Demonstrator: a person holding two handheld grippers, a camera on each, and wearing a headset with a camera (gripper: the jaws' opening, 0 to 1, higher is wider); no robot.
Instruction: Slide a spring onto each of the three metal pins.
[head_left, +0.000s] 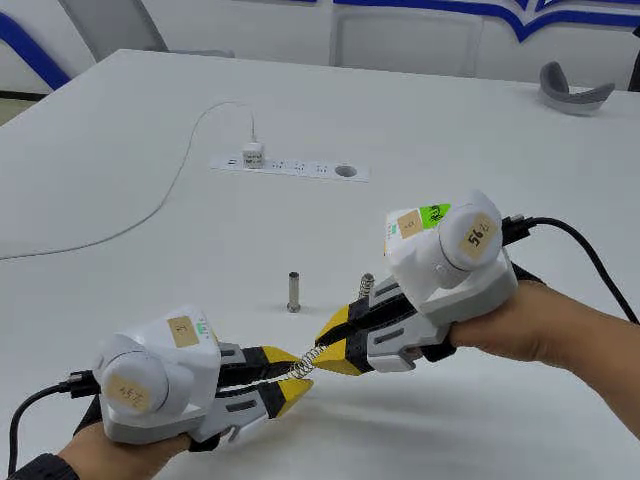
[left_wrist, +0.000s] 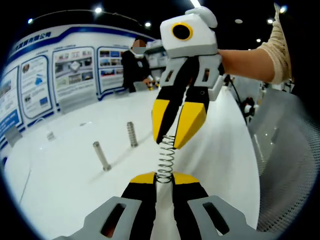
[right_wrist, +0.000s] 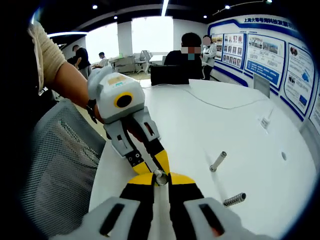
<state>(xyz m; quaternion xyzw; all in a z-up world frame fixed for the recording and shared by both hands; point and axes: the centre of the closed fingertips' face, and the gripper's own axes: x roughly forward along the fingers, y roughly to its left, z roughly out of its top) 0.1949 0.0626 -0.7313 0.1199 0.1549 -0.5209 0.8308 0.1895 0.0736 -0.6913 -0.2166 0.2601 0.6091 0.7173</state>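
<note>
Spring (head_left: 305, 365) is off the table (head_left: 150, 150), stretched between both grippers. Left gripper (head_left: 290, 377) jaws are clamped on one end and right gripper (head_left: 327, 350) jaws on the other; both ends are hidden inside the yellow tips. Right gripper view shows a round metal end at the jaws, and whether a pin sits inside cannot be told. Bare pin (head_left: 293, 291) is upright, with the spring-covered pin (head_left: 366, 285) nearby, its base cut off by the right gripper.

A silver spring (head_left: 305, 365) is pinched at both ends; one pin (head_left: 294, 292) stands bare, another pin (left_wrist: 131, 135) spring-covered.
</note>
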